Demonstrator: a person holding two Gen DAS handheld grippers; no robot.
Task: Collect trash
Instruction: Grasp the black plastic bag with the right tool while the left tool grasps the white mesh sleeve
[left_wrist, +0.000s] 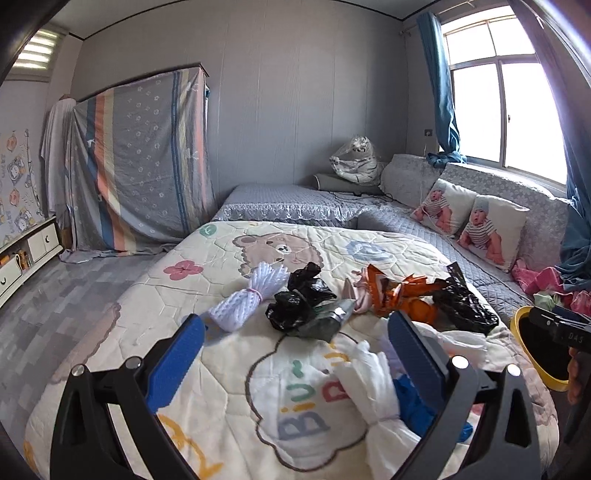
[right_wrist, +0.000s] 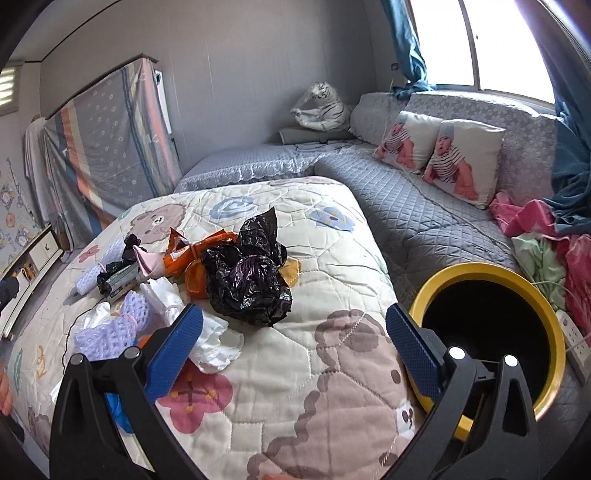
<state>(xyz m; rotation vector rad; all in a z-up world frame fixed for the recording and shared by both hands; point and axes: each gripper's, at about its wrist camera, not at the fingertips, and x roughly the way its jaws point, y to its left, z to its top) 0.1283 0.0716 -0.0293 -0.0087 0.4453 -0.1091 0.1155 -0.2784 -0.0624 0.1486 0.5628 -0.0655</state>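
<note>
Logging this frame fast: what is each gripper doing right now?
Left gripper: open, holding nothing, above the cartoon-print quilt.
Right gripper: open, holding nothing, beside the yellow-rimmed black bin.

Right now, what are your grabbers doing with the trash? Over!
Left gripper open, empty, above white foam netting. Right gripper open, empty, beside yellow-rimmed bin. Black bag, orange wrapper on quilt. Nothing blocking bin.

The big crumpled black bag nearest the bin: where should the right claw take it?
Grip the raised peak at the top of the black bag, coming from above and the bin side. The peak stands clear of the quilt and the orange wrapper, so the open right claw closes on it alone.
</note>
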